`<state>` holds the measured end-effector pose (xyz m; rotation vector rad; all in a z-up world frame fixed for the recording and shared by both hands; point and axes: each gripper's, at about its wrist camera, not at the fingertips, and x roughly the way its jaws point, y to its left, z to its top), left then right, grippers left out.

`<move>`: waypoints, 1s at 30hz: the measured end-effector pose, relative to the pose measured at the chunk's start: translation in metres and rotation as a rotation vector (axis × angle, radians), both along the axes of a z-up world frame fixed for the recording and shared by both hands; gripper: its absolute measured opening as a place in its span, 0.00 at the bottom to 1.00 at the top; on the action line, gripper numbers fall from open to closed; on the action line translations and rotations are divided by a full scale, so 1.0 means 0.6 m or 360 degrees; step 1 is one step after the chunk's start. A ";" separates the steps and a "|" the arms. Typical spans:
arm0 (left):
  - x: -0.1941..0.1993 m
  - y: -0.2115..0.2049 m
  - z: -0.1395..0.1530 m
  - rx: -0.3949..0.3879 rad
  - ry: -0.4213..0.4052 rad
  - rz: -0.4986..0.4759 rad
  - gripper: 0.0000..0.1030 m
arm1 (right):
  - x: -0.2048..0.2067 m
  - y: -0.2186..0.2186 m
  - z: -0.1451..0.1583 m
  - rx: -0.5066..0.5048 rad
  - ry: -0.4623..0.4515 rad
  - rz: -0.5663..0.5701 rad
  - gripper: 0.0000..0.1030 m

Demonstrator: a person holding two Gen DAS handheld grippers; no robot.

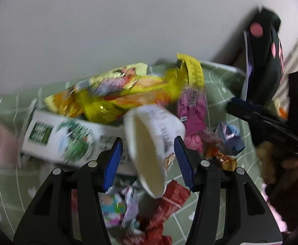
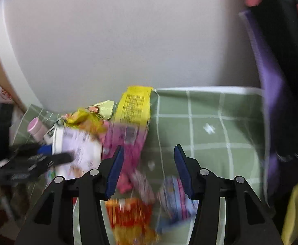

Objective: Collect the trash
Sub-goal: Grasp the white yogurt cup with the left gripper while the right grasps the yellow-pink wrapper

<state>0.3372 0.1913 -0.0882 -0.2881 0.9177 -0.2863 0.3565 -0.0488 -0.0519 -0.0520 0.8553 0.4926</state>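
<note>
Pointing steeply down over a green checked tabletop (image 1: 220,75), left claw (image 1: 146,157) with blue pads apart, astride a white paper cup (image 1: 155,140) lying tipped on its side, mouth toward the camera. Cannot tell through the blur whether either pad touches the cup (no clear squeeze on its wall). Beyond the cup, a yellow snack bag (image 1: 118,94), a white and green carton (image 1: 65,138) to the left, red wrappers (image 1: 165,206) below.

Angled down likewise, right claw (image 2: 147,167) with pads spread and nothing pinched between them. Underneath and nearer the camera, a red and yellow wrapper (image 2: 130,218) and a pale blue wrapper (image 2: 175,196); a pink packet (image 2: 126,143) just beside the left pad. Seen from the left wrist, right claw gripped by a hand (image 1: 275,163) in a brown sleeve.
</note>
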 end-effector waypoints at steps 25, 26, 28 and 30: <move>-0.011 -0.015 0.022 -0.0036 0.0063 0.0153 0.42 | -0.050 -0.034 0.031 0.0017 0.0034 -0.0021 0.06; -0.007 -0.017 0.020 -0.0031 0.0076 0.0155 0.40 | -0.063 -0.043 0.035 0.0012 0.0030 -0.0043 0.06; 0.001 -0.024 0.017 -0.0025 0.0100 0.0149 0.31 | -0.085 -0.070 0.042 0.0013 0.0029 -0.0074 0.06; 0.005 -0.031 0.017 -0.0022 0.0109 0.0141 0.24 | -0.108 -0.090 0.045 -0.0001 0.0031 -0.0109 0.06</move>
